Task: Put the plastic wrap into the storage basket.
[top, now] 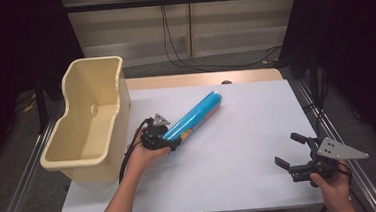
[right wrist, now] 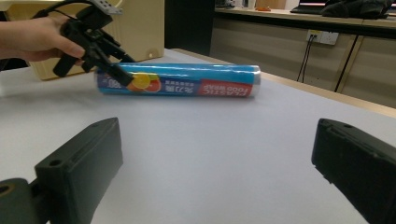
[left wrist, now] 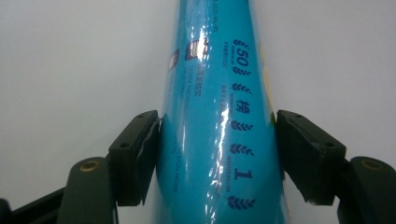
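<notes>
The right gripper (top: 293,154) waits wide open at lower right, holding nothing. At centre, the left gripper (top: 164,137) clamps the near end of the blue roll (top: 196,114), which lies on the table (top: 238,142). Best to lift level, since the far end may sag. The beige bin (top: 89,120), upper left, stands just beside.

Left gripper (top: 171,141) at near end of blue cylindrical plastic-wrap roll (top: 195,115), lying diagonally on white table sheet (top: 239,152). Beige plastic bin (top: 89,118) at left edge. Right gripper (top: 290,153) spread, well apart.
</notes>
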The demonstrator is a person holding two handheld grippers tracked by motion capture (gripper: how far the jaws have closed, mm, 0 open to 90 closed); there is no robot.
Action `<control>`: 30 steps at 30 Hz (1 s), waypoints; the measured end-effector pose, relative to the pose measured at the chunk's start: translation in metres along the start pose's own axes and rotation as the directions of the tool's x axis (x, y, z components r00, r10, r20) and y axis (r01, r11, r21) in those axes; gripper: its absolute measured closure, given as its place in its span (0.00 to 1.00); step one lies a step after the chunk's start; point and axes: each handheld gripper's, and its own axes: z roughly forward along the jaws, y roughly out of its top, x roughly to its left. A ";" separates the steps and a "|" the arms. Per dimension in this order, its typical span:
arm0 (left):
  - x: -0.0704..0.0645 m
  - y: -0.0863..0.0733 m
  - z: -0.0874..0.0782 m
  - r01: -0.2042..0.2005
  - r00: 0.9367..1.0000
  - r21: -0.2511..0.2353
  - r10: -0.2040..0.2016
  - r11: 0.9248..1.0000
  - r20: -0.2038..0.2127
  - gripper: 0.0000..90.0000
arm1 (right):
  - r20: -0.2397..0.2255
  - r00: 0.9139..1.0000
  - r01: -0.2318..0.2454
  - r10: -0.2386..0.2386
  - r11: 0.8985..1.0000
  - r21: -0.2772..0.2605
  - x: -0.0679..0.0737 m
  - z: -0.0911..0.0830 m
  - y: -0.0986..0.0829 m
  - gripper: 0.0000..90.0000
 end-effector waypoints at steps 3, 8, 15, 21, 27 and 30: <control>-0.007 -0.021 -0.021 0.024 1.000 -0.017 -0.024 1.000 0.001 0.36 | -0.002 1.000 0.001 -0.001 1.000 0.003 0.001 0.002 0.000 0.02; -0.014 -0.043 -0.042 0.041 0.999 -0.037 -0.041 0.998 -0.003 0.36 | -0.005 1.000 0.004 -0.004 1.000 0.006 0.003 0.004 0.001 0.02; -0.022 -0.067 -0.066 0.064 0.998 -0.054 -0.064 0.996 0.013 0.36 | -0.007 1.000 0.012 -0.012 1.000 0.006 0.004 0.006 0.001 0.02; -0.020 -0.056 -0.067 0.043 0.999 -0.054 -0.041 0.998 0.028 0.36 | -0.006 1.000 0.015 -0.015 1.000 0.011 0.004 0.008 0.002 0.02; -0.021 -0.034 -0.058 0.031 0.999 -0.048 -0.029 0.998 0.040 0.27 | -0.005 1.000 0.013 -0.013 1.000 0.008 0.004 0.008 0.002 0.02; -0.019 -0.022 -0.051 0.022 0.999 -0.056 -0.020 0.998 0.045 0.27 | -0.007 1.000 0.012 -0.012 1.000 0.006 0.004 0.007 0.002 0.02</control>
